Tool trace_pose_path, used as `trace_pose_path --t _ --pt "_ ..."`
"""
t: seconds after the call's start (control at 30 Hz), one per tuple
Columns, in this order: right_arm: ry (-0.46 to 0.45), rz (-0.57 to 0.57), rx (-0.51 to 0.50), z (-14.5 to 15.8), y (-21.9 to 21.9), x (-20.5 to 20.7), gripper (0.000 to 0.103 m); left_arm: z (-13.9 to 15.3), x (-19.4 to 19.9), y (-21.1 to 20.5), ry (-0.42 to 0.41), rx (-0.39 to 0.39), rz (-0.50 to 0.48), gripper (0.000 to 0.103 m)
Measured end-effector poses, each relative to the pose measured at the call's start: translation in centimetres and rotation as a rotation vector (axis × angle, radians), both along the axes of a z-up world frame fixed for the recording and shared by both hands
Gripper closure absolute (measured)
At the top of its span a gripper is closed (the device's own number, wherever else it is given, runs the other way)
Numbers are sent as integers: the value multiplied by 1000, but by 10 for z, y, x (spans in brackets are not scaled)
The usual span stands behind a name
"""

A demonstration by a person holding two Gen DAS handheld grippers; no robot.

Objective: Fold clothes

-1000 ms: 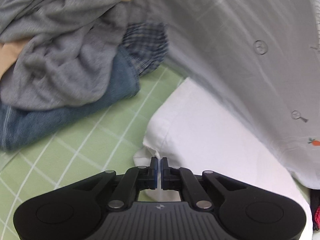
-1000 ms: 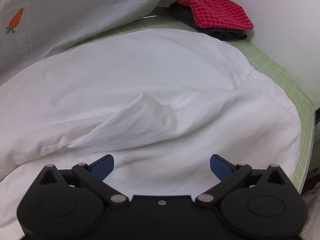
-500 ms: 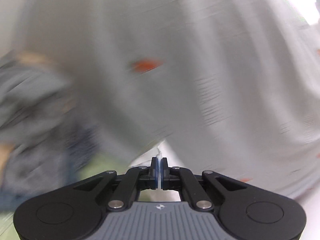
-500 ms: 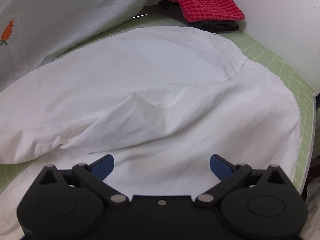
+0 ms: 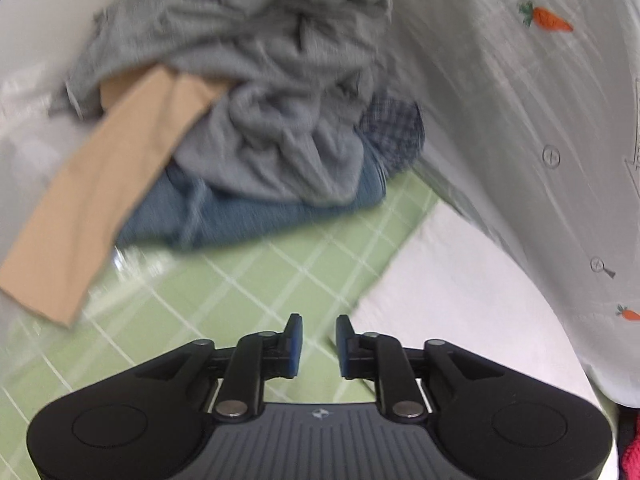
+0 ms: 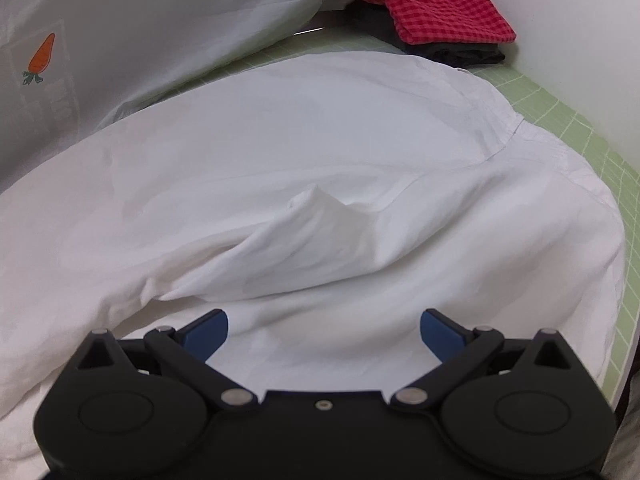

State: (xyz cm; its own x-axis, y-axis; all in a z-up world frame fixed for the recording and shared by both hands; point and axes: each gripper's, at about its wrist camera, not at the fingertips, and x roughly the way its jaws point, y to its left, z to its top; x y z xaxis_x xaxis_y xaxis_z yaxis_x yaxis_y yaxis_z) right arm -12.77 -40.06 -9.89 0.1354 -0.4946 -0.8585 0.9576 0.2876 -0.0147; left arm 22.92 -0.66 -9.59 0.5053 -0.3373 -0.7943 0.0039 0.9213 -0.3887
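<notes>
L hand-held gripper (image 5: 317,346): jaws opening, narrow gap, nothing between pads; hangs over green grid tabletop (image 5: 224,280), just beside edge of white garment (image 5: 452,280). R hand-held gripper (image 6: 324,330): jaws wide apart, empty, over the white garment (image 6: 280,152), which lies spread on tabletop w/ a raised crease mid-cloth. Unfolded pile (image 5: 260,112) (grey, tan, denim, plaid) at far L side. Red checked cloth (image 6: 432,8) folded on dark item, far R corner. Person's carrot-print garment (image 6: 120,20) behind.

Smooth, faintly creased white cotton-like cloth in the shirt (image 6: 320,152), soft matt knit in the grey garment (image 5: 280,92), coarser blue denim (image 5: 248,216) beneath, woven red check cloth (image 6: 436,12), matt black plastic on the right gripper (image 6: 324,328).
</notes>
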Motion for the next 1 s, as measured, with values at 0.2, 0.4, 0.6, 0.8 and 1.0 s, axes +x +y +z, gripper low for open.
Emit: trace_pose_path --t 0.2,0.4,0.6,0.8,1.0 --pt "22 25 -23 5 5 -6 0 3 19 -40 -33 21 -102 55" --pt "35 -43 -12 2 -7 -13 0 9 72 -88 -98 11 -184 41" --pt "99 -70 -13 -4 -19 -6 0 -2 141 -133 -100 1 -230 36" --pt "146 -69 -13 -8 -23 1 0 -23 178 -163 -32 19 -286 37" --pt "152 -63 -12 -9 -25 2 0 -26 167 -167 -71 -31 -340 87"
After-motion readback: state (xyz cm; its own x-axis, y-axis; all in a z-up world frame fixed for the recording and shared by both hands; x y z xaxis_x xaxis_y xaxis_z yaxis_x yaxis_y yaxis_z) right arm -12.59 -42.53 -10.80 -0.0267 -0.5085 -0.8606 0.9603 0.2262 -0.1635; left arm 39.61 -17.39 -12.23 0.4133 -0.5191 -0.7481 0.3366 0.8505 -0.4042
